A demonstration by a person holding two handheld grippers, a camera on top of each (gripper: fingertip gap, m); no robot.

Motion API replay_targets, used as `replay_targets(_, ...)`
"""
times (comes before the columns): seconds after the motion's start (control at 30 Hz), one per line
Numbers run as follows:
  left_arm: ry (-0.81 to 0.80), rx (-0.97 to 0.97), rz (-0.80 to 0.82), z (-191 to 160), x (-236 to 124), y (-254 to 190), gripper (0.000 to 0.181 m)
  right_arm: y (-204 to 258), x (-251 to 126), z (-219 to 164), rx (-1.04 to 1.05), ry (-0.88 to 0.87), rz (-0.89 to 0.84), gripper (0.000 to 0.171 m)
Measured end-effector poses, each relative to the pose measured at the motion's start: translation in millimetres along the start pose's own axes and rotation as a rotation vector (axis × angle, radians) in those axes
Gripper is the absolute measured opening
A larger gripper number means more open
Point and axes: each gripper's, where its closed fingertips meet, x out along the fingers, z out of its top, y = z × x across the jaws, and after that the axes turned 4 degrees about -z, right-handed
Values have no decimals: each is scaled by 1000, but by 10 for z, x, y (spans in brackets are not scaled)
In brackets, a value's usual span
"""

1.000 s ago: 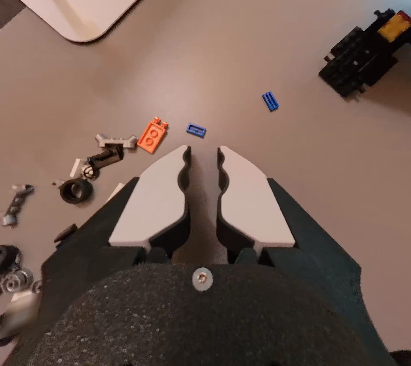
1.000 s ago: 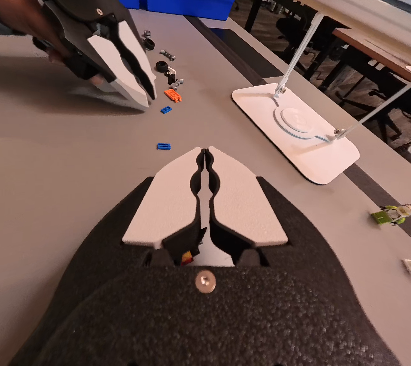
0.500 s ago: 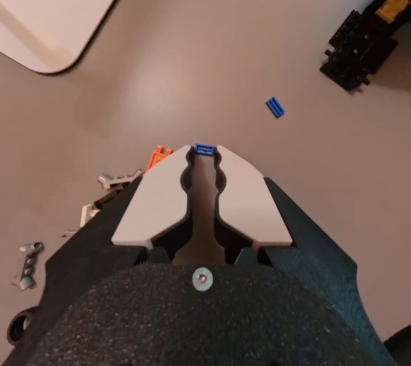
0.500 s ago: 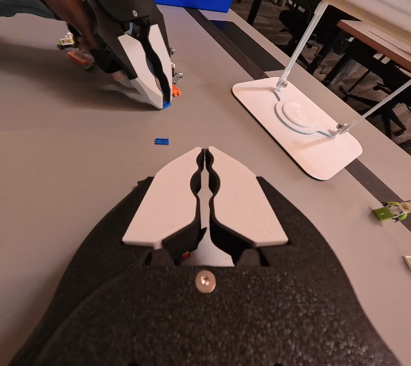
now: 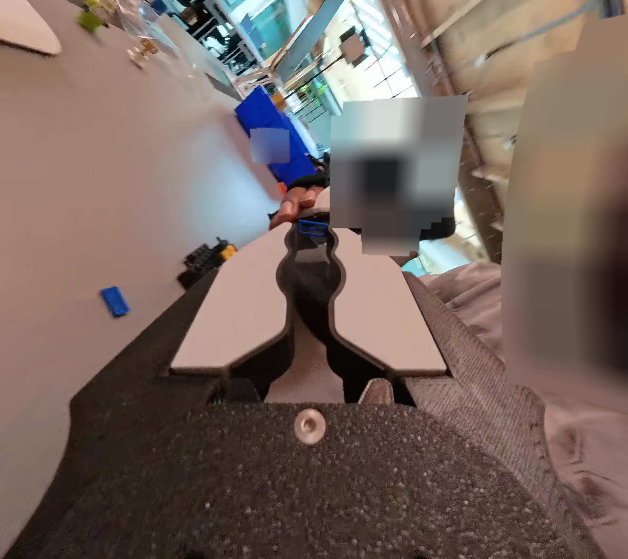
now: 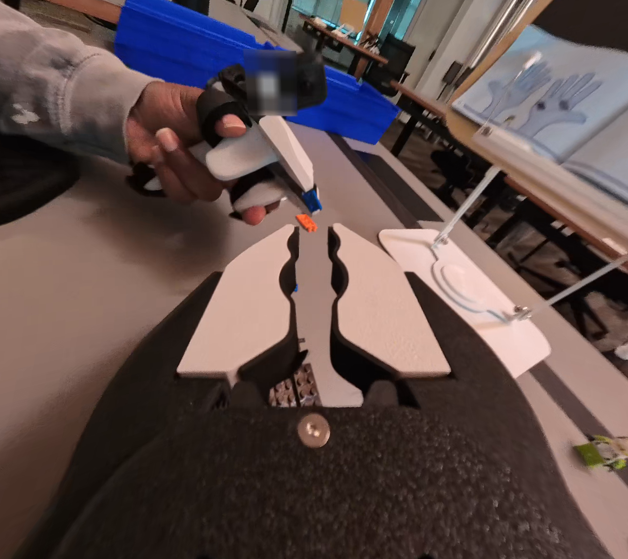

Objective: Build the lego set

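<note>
So the small blue plate (image 5: 312,229) is pinched right at the tips of my left gripper (image 5: 311,231), lifted off the table (image 5: 102,202). In the left wrist view its long side runs straight across the gap from one fingertip to the other, with a grooved face turned back at the camera. From the right wrist view I see the same piece (image 6: 311,200) sticking out of the tips (image 6: 311,201), which slant down toward the table. Its far side is hidden by the fingers, and the shot is a bit smeary, so I can't make out studs.

My right gripper (image 6: 313,230) is parted a little with nothing between the tips. Deep between its fingers, close to the camera, there's a studded bit of the black lego build (image 6: 295,388), mostly covered by the left finger. I can't tell if it's touching the gripper. A speck of blue (image 6: 296,287) peeks out by that finger's inner edge, too small to call.

Just past my right tips lies an orange piece (image 6: 306,223), flat on the table, below the held plate. In the left view the black build (image 5: 207,258) with a yellow bit sits off to the left of my fingers, half cut off by them, and a second blue plate (image 5: 115,301) lies further left. The lamp base (image 6: 475,301) is to the right of my right gripper, blue bins (image 6: 204,42) are far ahead.
</note>
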Motion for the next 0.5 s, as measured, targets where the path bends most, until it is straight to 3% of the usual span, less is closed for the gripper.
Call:
replay_targets(0.2,-1,-119,-106,-152,156,-107,16,81,18,80,-119,-6,-40,17)
replay_targets(0.3,3,-138,-114,-175,162,-94,16,84,23,55,-141,10,-48,8)
replay_targets(0.4,20,-127,-97,-202,141,-63,16,112,24,17,-120,36,-15,8)
replay_targets(0.5,39,6,14,-168,60,39,19,150,18,-56,-103,85,41,7)
